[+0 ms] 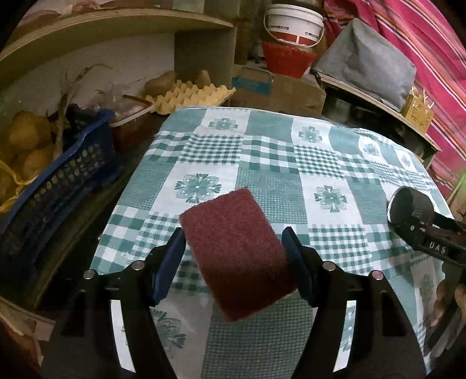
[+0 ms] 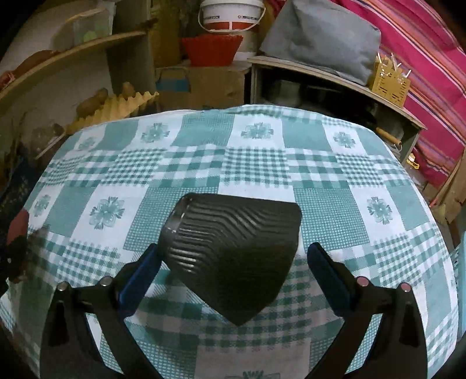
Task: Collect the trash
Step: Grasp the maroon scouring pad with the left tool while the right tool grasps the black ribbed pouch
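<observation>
A dark red scouring sponge (image 1: pixel 237 252) sits between the blue pads of my left gripper (image 1: pixel 234 242), held tilted above the green checked tablecloth (image 1: pixel 271 163); the pads touch its sides. A black ribbed paper cup (image 2: pixel 233 250) lies on its side between the pads of my right gripper (image 2: pixel 233 256), its rim to the left; the left pad touches it, a small gap shows at the right pad. The cup and right gripper also show at the right edge of the left wrist view (image 1: pixel 413 212).
A blue basket (image 1: pixel 58 180) of potatoes stands left of the table. A yellow egg tray (image 1: pixel 192 97), a cardboard box (image 1: pixel 279 90), a red basket (image 1: pixel 287 59) and a white bucket (image 1: pixel 294 24) stand behind. A grey cushion (image 2: pixel 320 38) and a shelf are back right.
</observation>
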`<control>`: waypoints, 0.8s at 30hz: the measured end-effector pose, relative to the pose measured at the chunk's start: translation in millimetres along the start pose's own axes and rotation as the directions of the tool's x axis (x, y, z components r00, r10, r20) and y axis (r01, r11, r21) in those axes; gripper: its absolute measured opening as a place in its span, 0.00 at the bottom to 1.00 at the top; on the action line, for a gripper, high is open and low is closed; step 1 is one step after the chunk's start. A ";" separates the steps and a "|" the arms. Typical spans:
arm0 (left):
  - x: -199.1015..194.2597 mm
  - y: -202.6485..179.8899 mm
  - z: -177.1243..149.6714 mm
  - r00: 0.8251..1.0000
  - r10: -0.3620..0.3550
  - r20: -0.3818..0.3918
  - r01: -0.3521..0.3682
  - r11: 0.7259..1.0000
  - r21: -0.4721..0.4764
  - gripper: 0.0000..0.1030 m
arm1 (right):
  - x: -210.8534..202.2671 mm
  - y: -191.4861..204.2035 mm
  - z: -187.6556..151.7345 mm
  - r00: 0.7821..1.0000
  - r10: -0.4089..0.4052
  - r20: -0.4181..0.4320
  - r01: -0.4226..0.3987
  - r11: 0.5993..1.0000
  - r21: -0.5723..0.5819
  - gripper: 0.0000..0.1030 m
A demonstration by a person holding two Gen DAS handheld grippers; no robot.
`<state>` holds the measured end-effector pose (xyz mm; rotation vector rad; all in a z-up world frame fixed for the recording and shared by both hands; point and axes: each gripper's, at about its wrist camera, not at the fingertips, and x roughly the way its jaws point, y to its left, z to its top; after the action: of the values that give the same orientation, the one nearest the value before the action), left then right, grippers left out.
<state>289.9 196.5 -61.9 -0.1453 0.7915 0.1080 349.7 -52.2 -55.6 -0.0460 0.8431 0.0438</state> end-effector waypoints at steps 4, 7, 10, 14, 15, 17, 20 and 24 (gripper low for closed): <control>-3.8 -8.4 5.1 1.000 -0.014 0.013 0.014 1.000 -0.013 0.65 | -1.7 -0.5 -1.1 1.000 0.003 0.002 -0.003 1.000 -0.020 0.76; -6.5 -19.0 7.9 1.000 -0.017 0.024 0.017 1.000 -0.003 0.65 | -4.6 -5.8 -2.7 1.000 0.004 0.006 -0.004 1.000 -0.015 0.76; -8.8 -30.8 9.9 0.999 -0.025 0.029 0.024 1.000 0.008 0.65 | -8.6 -17.0 -2.4 1.000 0.019 0.009 -0.019 1.000 0.005 0.76; -11.2 -47.5 12.4 0.999 -0.038 0.034 0.037 0.999 0.018 0.65 | -20.5 -38.7 -1.7 0.999 0.010 0.034 -0.011 1.000 0.018 0.75; -11.8 -52.2 13.0 0.998 -0.043 0.036 0.042 0.999 0.021 0.65 | -23.3 -44.3 -2.3 0.999 0.010 0.038 -0.011 1.000 0.019 0.73; -13.0 -60.5 12.6 0.998 -0.050 0.039 0.049 0.998 0.030 0.65 | -27.2 -55.9 -3.9 0.999 0.005 0.044 -0.006 1.000 0.015 0.66; -16.1 -77.4 11.5 0.997 -0.056 0.049 0.053 0.997 0.054 0.65 | -33.4 -76.2 -8.3 0.999 -0.004 0.051 0.003 1.000 0.008 0.56; -17.1 -98.9 9.6 0.996 -0.075 0.052 0.071 0.994 0.081 0.65 | -35.7 -99.5 -15.8 0.999 0.026 0.038 -0.026 1.000 0.001 0.47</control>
<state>299.5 100.0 -34.1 -0.0957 0.7333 0.0116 319.9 -153.2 -37.1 -0.0333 0.8060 0.0682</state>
